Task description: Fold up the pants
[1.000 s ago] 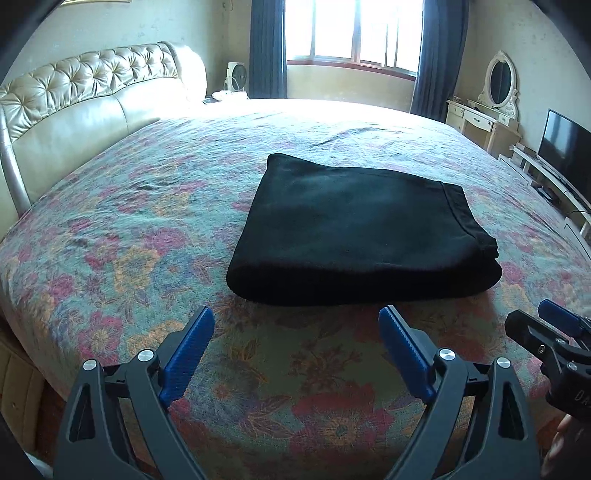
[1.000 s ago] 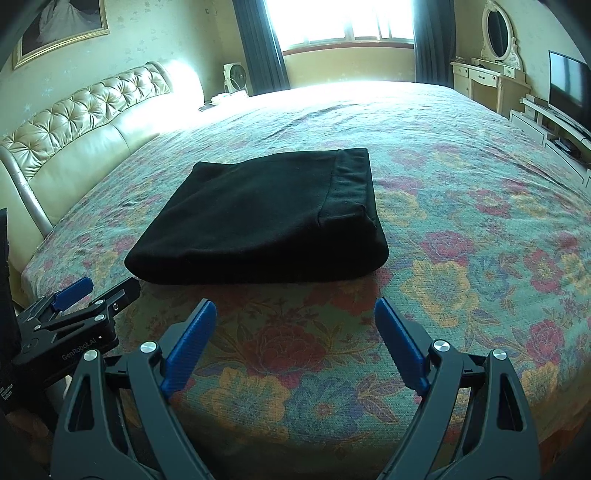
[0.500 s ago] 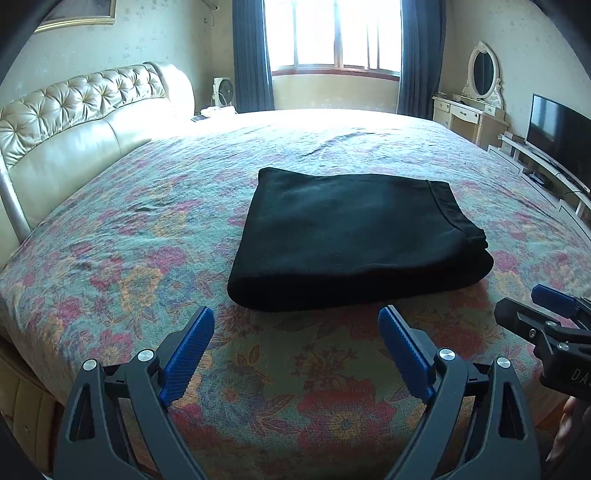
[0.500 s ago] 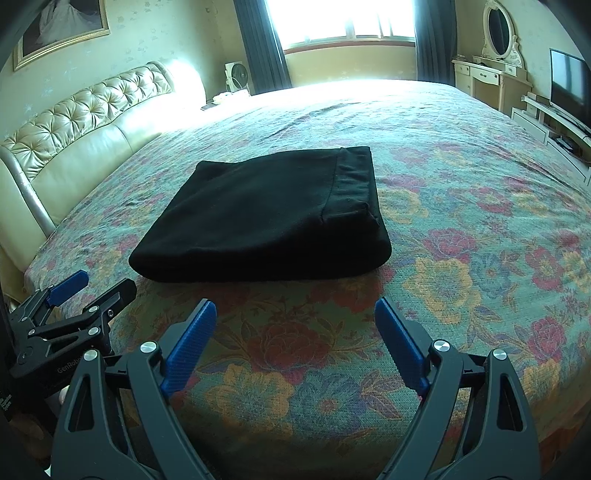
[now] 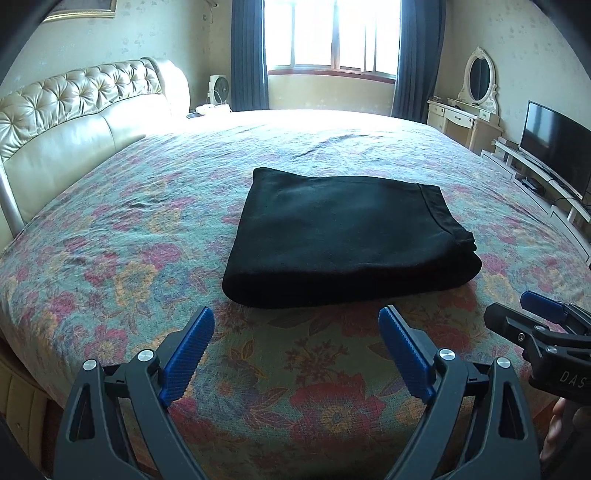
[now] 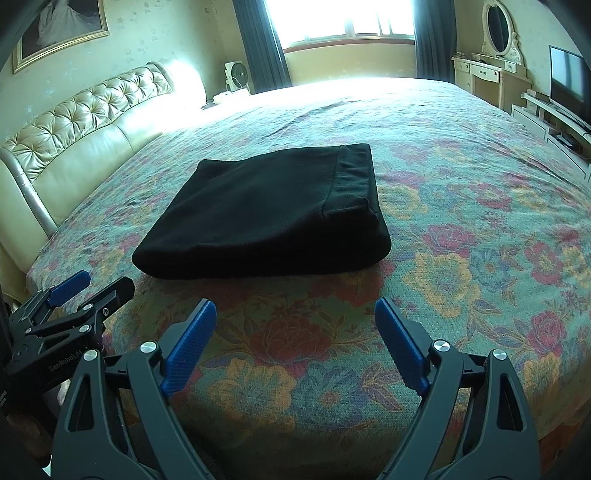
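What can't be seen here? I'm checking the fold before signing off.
- Folded black pants: the underside and inner layers are hidden by the top layer in both views, so the fold count is unclear.
- Right gripper: cut off by the left wrist view's right edge.
- Bed: its near edge is hidden behind the gripper frame.

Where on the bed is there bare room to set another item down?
Bare bedspread lies between the pants and headboard, beyond the pants toward the window, and on their TV side. Tightest is the near strip, where both open tongs, left and right, hover.
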Demonstrator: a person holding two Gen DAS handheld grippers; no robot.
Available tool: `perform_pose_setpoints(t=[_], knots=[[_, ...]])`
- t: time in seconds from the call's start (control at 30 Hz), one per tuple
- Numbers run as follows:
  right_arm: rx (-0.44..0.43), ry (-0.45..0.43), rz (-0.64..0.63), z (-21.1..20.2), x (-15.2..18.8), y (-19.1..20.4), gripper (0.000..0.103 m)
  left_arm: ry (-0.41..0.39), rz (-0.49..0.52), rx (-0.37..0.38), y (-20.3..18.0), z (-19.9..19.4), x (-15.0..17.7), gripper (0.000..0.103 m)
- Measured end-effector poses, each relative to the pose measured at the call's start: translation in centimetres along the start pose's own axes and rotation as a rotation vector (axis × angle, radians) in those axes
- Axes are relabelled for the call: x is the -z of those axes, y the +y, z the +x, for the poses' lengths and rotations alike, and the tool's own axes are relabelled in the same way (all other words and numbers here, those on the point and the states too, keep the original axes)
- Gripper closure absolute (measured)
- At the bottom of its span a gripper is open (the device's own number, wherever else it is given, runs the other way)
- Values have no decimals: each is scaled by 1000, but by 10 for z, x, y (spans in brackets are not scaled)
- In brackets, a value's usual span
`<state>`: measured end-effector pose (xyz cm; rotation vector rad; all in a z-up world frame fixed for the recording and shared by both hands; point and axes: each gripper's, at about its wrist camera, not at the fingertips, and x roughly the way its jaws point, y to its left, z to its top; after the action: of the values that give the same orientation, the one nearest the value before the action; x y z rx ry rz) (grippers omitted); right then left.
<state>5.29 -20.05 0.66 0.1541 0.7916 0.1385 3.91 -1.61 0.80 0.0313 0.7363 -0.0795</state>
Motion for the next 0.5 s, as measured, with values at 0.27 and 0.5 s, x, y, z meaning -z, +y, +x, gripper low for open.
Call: perform_pose_setpoints(t=[0.27, 0.5], knots=[[-4, 6, 1, 1, 2, -1, 15, -15, 7, 1, -1, -3, -2, 14], [-9, 13, 1, 3, 3, -2, 15, -35, 15, 0, -1, -6, -4, 14]])
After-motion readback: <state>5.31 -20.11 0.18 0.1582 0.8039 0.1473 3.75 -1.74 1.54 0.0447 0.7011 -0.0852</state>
